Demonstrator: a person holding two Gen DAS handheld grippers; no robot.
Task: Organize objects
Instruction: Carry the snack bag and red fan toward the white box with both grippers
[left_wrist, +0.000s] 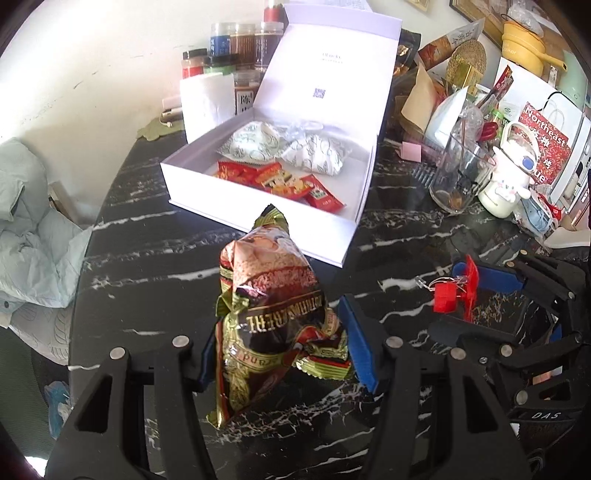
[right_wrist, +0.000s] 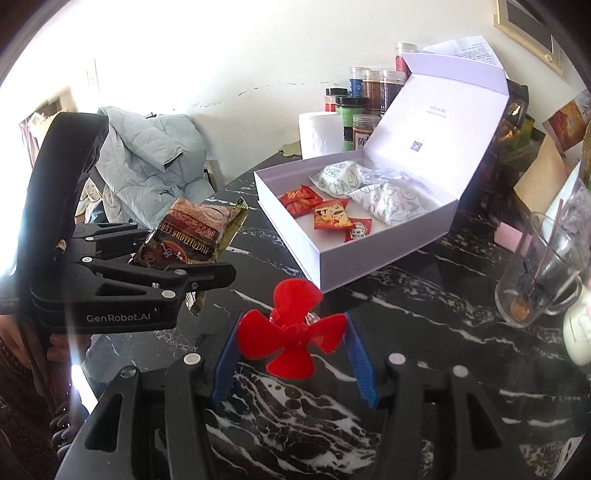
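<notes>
Left hand-held gripper (left_wrist: 277, 350) grasps snack packet (left_wrist: 266, 295); right hand-held gripper (right_wrist: 291, 354) clamps red fan (right_wrist: 291, 332) (both above table)

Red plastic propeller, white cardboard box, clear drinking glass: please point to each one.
red plastic propeller (right_wrist: 291, 338), right wrist view, hub.
white cardboard box (right_wrist: 384, 254), right wrist view, front wall.
clear drinking glass (left_wrist: 458, 173), left wrist view, side wall.

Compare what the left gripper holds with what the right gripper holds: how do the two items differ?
The left gripper is shut on a cereal packet: soft, crinkled foil, printed brown, red and gold. The right gripper is shut on a red propeller: rigid plastic, one plain colour, four blades. The cereal packet sticks out well past the fingers; the red propeller just spans the gap. Both hang above the black marble table, short of the open white box.
</notes>
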